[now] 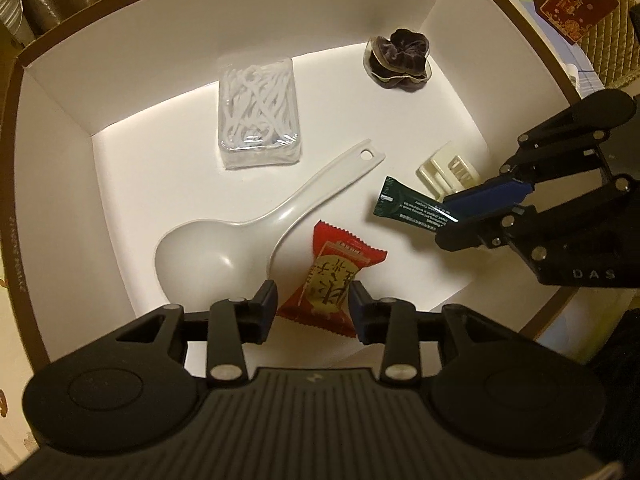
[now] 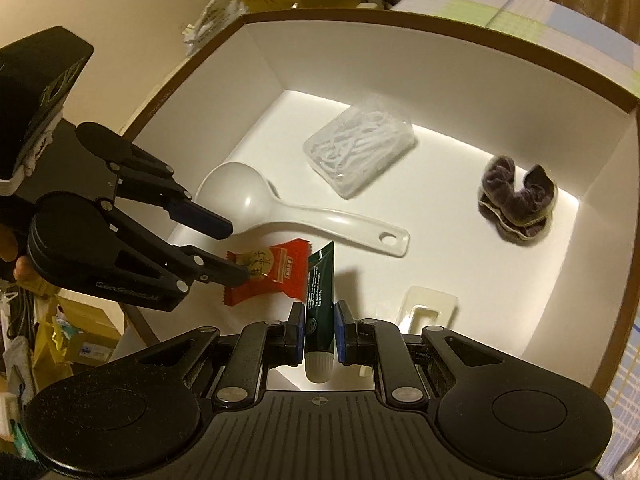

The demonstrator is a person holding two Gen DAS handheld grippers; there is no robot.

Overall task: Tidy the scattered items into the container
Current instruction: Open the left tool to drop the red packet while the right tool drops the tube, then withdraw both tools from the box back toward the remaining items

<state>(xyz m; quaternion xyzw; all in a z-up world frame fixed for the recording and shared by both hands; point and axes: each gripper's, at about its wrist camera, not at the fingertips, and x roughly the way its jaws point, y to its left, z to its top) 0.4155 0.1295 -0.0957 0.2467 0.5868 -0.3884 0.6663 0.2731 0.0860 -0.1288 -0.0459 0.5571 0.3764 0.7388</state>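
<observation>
A white box with a brown rim holds the items. A red snack packet lies flat on its floor. My left gripper stands open over the packet, one finger on each side, and the pads do not press on it. My right gripper is shut on a dark green tube, holding it near its white cap just above the floor, beside the packet.
Also in the box are a white ladle, a clear case of floss picks, a dark scrunchie and a cream plastic clip. A red carton stands outside.
</observation>
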